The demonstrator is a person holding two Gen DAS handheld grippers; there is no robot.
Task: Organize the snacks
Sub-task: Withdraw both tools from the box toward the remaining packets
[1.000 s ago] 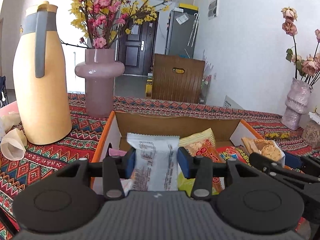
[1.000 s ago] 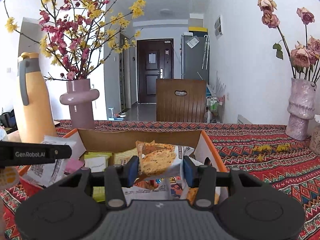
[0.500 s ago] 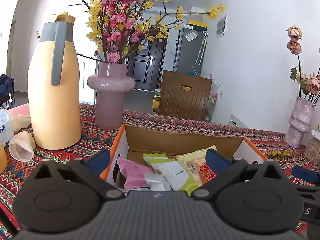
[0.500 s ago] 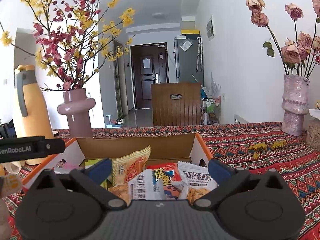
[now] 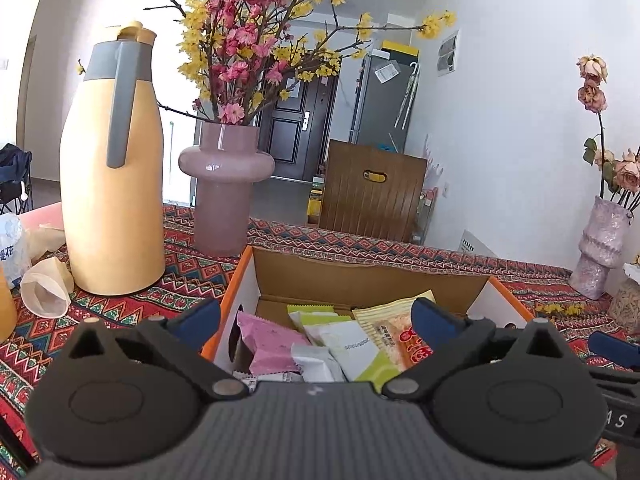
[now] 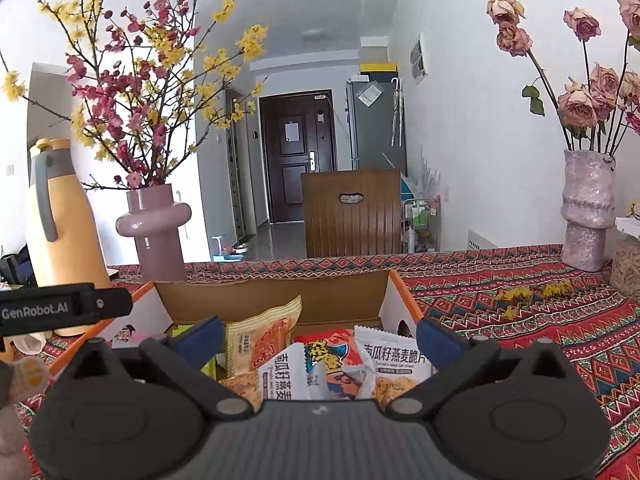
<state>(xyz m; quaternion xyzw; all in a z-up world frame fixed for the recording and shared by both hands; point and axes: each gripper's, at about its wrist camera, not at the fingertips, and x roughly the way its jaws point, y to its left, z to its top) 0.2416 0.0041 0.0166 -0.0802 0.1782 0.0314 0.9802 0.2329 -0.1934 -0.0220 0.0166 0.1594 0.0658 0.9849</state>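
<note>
My left gripper (image 5: 316,322) is spread wide, and nothing is between its blue tips. My right gripper (image 6: 318,338) is spread wide too, with nothing pinched. Both hang just over the near side of the box (image 5: 360,276).

The box is brown cardboard with orange edges, and its top is open. The snacks lie inside it. Under my left gripper I see a pink packet (image 5: 266,340), a small white packet (image 5: 316,362) and a green and white packet (image 5: 344,344). Next to them leans a yellow packet (image 5: 394,326) with red writing. Under my right gripper there is a red packet (image 6: 334,356) in the middle. A white oat crisp packet (image 6: 394,360) lies on its right and another white packet (image 6: 286,372) on its left.

The box sits on a tablecloth (image 6: 520,320) with red patterns. Left of the box stands a tall yellow jug (image 5: 114,184) with a grey handle. A crumpled paper cup (image 5: 46,292) lies beside the jug. Behind the box is a pink vase (image 5: 226,188) with pink and yellow flowers. Far to the right stands a bumpy vase (image 6: 586,216) holding dried roses. Past the table I see a brown chair (image 6: 352,212), and a dark door (image 6: 296,156) at the very back.
</note>
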